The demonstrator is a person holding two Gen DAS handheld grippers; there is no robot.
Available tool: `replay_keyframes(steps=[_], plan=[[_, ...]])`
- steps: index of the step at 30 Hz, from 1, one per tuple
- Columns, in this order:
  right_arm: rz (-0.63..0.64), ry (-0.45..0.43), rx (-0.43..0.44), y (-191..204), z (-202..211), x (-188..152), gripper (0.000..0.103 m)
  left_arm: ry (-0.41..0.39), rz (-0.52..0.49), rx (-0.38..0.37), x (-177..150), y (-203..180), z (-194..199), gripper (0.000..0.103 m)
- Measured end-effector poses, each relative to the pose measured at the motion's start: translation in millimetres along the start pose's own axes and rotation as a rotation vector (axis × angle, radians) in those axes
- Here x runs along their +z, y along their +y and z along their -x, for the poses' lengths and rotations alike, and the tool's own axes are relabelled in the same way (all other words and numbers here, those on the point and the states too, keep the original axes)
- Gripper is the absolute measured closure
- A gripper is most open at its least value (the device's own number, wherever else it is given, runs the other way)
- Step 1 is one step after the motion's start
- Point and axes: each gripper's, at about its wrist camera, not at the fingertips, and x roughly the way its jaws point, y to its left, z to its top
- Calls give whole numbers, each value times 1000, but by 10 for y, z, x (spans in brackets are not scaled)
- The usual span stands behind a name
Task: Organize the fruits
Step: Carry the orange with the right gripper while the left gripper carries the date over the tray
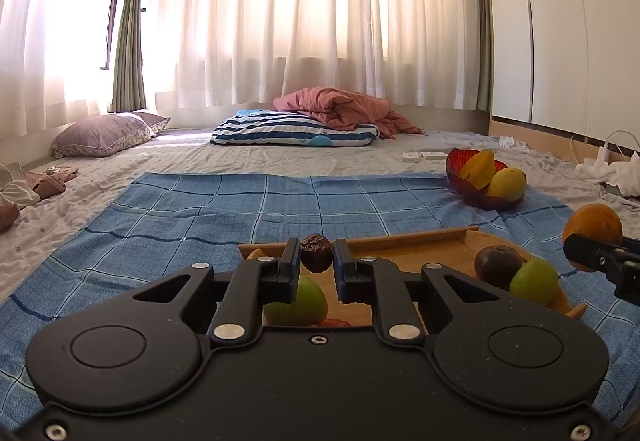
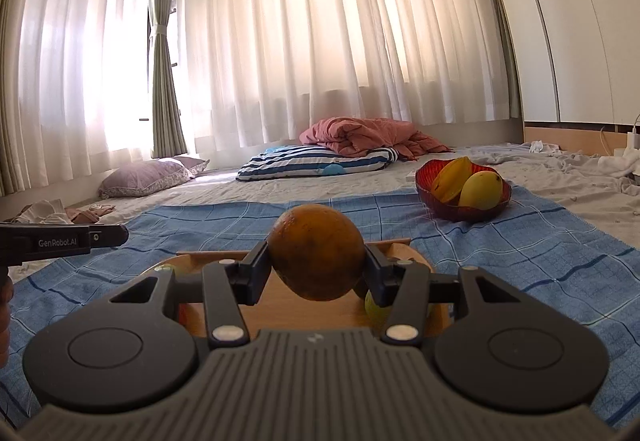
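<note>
My left gripper is shut on a small wrinkled dark brown fruit, held above the wooden tray. On the tray lie a green apple under the fingers, a dark round fruit and a second green apple. My right gripper is shut on an orange above the same tray; that orange shows at the right edge of the left wrist view. A red bowl at the right back holds a star fruit and a yellow mango.
A blue checked cloth covers the bedding under the tray and bowl. Behind lie a striped pillow, a pink blanket and a purple pillow. Crumpled white cloth and cables lie at the right; small clothes at the left.
</note>
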Motion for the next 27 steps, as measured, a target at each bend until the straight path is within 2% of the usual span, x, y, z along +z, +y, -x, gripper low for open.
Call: replay_keyframes(steps=[5, 11, 27], plan=[[-23, -5, -12, -113, -158, 173, 50, 16, 15, -14, 125, 91, -154, 87], [-26, 7, -16, -233, -385, 366, 50, 72, 73, -51, 250, 237, -420, 87], [-41, 146, -26, -480, -1067, 597, 50, 189, 113, -36, 325, 406, -1085, 87]])
